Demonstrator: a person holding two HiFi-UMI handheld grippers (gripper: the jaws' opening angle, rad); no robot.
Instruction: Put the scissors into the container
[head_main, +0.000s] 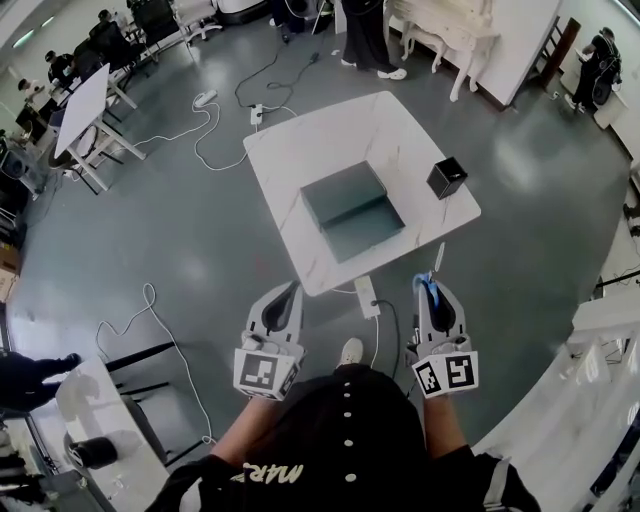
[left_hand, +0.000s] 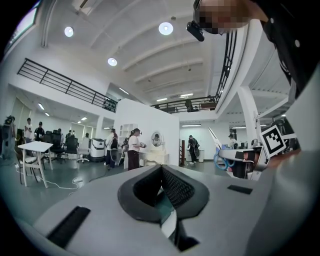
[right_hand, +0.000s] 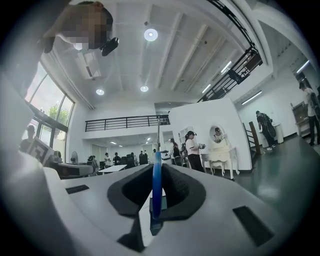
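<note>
My right gripper (head_main: 431, 292) is shut on the blue handles of the scissors (head_main: 433, 277), held in the air in front of the table's near edge. The blades point up and away from me. In the right gripper view the scissors (right_hand: 156, 182) stand edge-on between the pads. My left gripper (head_main: 291, 293) hovers level with it to the left, shut and holding nothing (left_hand: 161, 175). On the white table (head_main: 300, 140) stand a small black container (head_main: 446, 178) at the right edge and a grey open box (head_main: 352, 210) in the middle.
A power strip (head_main: 366, 296) and cables lie on the grey floor under the table's near edge. A white bench (head_main: 590, 350) runs along my right, another table (head_main: 85, 108) stands at the far left, and people stand at the back.
</note>
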